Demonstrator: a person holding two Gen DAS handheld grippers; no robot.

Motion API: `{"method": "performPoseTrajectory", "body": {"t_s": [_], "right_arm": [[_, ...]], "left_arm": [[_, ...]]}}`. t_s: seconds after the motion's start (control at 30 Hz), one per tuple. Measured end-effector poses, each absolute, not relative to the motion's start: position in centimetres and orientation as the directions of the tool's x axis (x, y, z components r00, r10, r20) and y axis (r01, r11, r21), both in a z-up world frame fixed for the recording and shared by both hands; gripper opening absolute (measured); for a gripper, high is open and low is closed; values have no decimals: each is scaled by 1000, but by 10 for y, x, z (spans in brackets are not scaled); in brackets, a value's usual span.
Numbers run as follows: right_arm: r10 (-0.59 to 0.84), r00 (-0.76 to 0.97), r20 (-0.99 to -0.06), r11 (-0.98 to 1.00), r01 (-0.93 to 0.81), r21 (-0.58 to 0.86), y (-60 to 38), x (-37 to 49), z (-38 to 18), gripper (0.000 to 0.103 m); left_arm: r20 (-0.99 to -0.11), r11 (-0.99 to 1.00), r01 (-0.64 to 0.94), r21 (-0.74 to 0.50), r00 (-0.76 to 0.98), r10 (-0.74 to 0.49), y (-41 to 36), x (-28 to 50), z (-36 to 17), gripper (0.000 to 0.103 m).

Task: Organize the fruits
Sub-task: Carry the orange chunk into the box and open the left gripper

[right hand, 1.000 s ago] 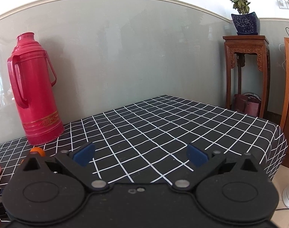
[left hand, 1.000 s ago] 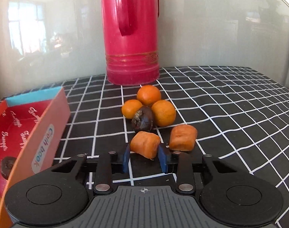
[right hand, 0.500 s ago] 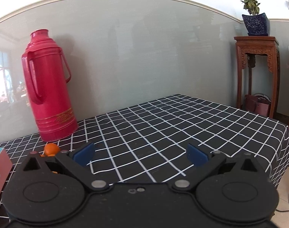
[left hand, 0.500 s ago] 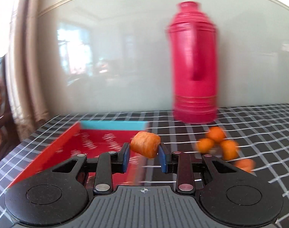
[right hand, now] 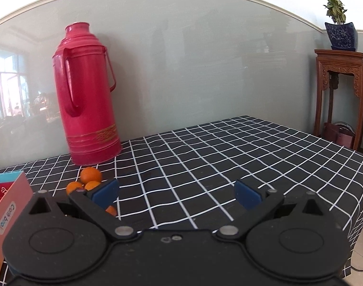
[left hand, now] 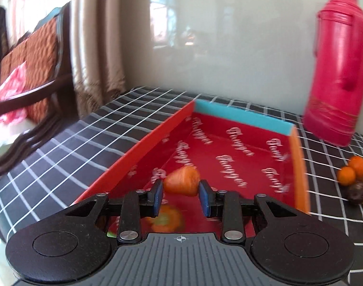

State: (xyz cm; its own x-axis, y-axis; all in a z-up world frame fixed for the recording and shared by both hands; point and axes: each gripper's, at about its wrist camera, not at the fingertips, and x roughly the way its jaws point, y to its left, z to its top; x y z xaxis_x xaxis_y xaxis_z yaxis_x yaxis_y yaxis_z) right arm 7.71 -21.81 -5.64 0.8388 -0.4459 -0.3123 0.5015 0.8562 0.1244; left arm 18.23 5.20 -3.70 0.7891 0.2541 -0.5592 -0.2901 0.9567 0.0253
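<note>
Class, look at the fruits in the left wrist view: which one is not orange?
The dark brown round fruit, on the checked cloth among the round orange fruits right of the red cardboard box. Every other fruit visible is orange.

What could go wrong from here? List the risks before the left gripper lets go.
1. The orange fruit is pinched only at its ends by the left gripper, so it could slip early.
2. Dropped here, it could land on the fruit already in the red box.
</note>
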Motion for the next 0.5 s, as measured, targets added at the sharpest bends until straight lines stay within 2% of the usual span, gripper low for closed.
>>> {"method": "performPoseTrajectory", "body": {"t_s": [0.17, 0.27, 0.37, 0.5], "right_arm": [[-432, 842, -322, 864, 489, 121, -210, 85, -58, 97], [-426, 844, -325, 869, 482, 113, -205, 88, -58, 97], [-418, 847, -329, 874, 474, 109, -200, 92, -59, 97], [-395, 850, -347, 884, 455, 108, -197, 100, -61, 97]], "left_arm": [[-553, 953, -301, 41, 788, 272, 56, 181, -34, 36], [-543, 949, -314, 14, 795, 271, 62, 176, -29, 57], [-522, 955, -298, -6, 815, 251, 66, 168, -24, 67], [-504, 968, -251, 3, 836, 219, 65, 159, -18, 89]]}}
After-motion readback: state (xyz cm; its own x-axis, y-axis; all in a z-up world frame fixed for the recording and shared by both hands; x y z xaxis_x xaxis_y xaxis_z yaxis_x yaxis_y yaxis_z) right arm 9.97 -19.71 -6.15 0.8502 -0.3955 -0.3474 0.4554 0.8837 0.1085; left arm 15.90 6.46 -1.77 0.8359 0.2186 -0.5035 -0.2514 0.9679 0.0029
